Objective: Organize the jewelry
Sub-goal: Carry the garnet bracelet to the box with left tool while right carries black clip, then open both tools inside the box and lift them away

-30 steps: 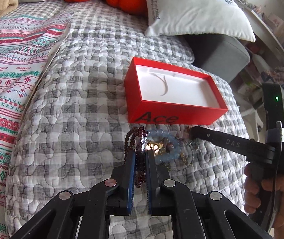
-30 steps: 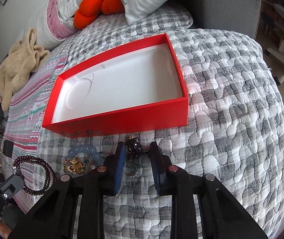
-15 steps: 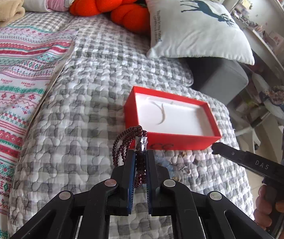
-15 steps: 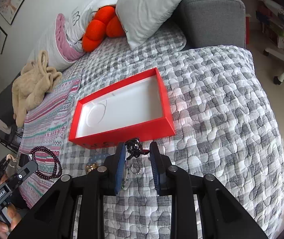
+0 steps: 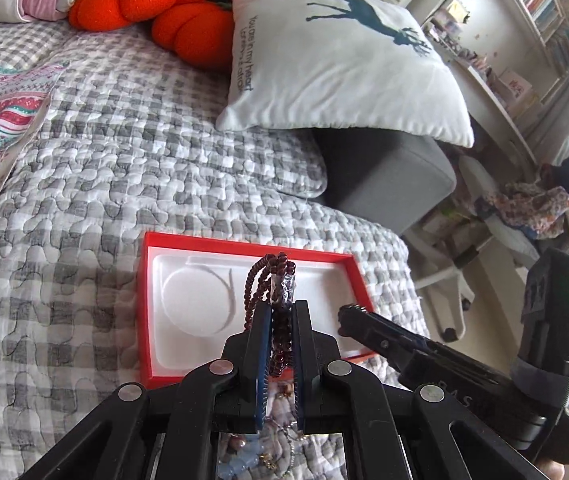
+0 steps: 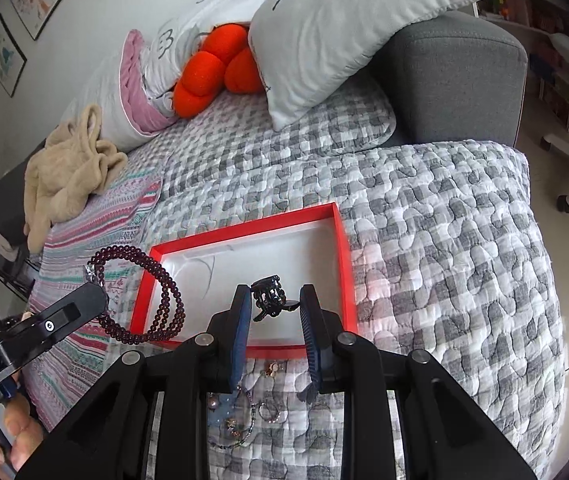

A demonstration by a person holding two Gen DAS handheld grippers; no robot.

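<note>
A red box [image 5: 244, 245] with a white moulded insert lies open on the grey checked quilt [image 5: 84, 184]. My left gripper [image 5: 281, 307] is shut on a dark red bead bracelet [image 5: 265, 277], whose loops hang above the insert. From the right wrist view, that left gripper [image 6: 98, 300] sits at the box's left edge with the bead bracelet [image 6: 164, 284] drooping over the red box [image 6: 340, 240]. My right gripper [image 6: 274, 294] is shut on a small black ornament [image 6: 269, 299] over the box's near side. In the left wrist view the right gripper [image 5: 350, 317] reaches in from the right.
A pile of loose jewelry [image 6: 244, 412] lies on the quilt just in front of the box, partly hidden under both grippers. Behind the box are a white deer pillow [image 5: 344, 68], orange cushions [image 5: 164, 4] and a grey armrest [image 6: 456, 80]. A striped blanket [image 6: 96, 248] lies to the left.
Both grippers have risen off the jewelry pile and moved forward over the red box, the left carrying the bead bracelet and the right carrying the black ornament.
</note>
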